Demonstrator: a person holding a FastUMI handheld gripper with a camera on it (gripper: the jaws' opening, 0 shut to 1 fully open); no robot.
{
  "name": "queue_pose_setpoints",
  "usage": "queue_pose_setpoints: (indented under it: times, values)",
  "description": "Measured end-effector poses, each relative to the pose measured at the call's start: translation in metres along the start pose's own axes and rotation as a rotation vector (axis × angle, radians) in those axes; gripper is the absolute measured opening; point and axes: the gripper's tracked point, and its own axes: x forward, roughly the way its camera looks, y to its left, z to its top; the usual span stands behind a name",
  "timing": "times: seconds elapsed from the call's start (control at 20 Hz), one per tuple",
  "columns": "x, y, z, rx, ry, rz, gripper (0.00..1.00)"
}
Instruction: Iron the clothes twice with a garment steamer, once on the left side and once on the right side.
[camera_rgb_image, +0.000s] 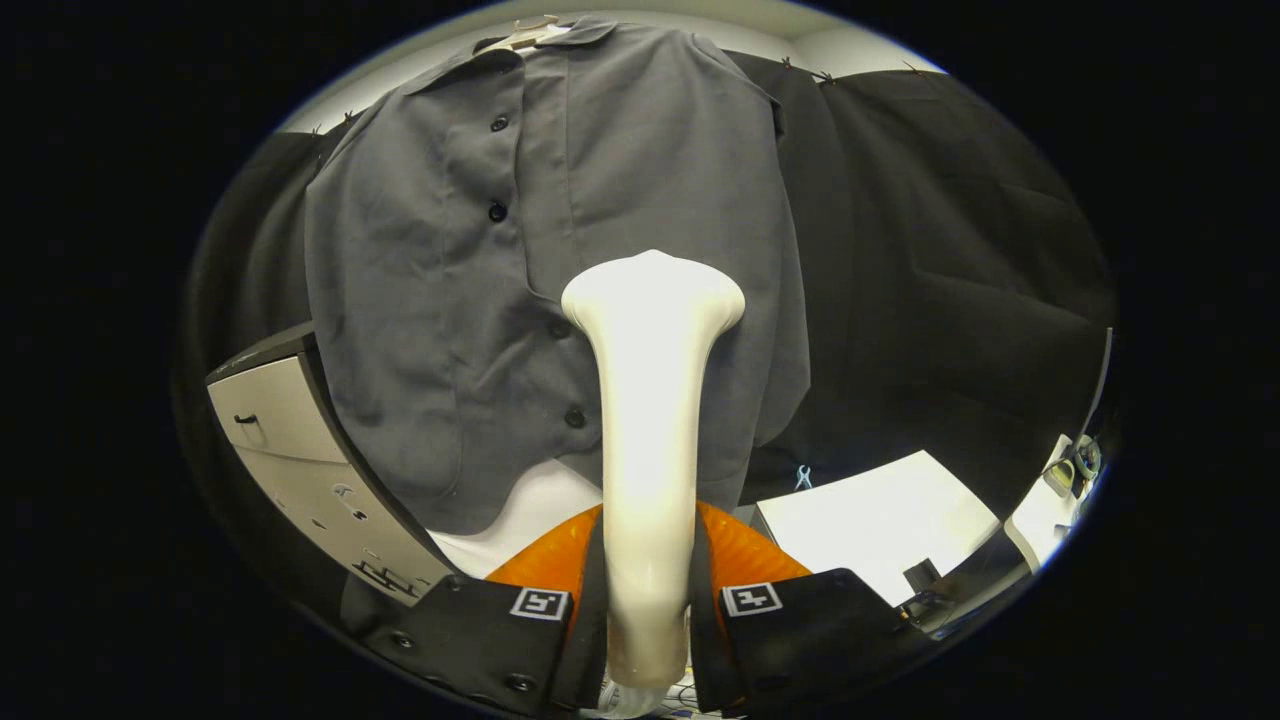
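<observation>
gripper (648, 600): being kept closed on the handle of the cream plastic garment steamer (650, 400) | steamer head: being held against the lower front of the hanging grey button-up shirt (450, 280), right of its placket | writing: none readable

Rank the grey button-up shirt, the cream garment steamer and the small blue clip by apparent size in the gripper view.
1. Grey button-up shirt.
2. Cream garment steamer, clamped between the fingers; nearness inflates it.
3. Small blue clip.
</observation>
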Motion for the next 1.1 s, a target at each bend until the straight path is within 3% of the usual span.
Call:
queue_pose_setpoints:
  times: [0.5,0.75,1.1]
  values:
    - [0.006,-0.018,-0.058,0.035,0.089,-0.053,0.42]
    - [-0.012,-0.013,-0.031,0.041,0.025,-0.059,0.42]
    - [-0.070,0.019,0.039,0.035,-0.152,-0.047,0.42]
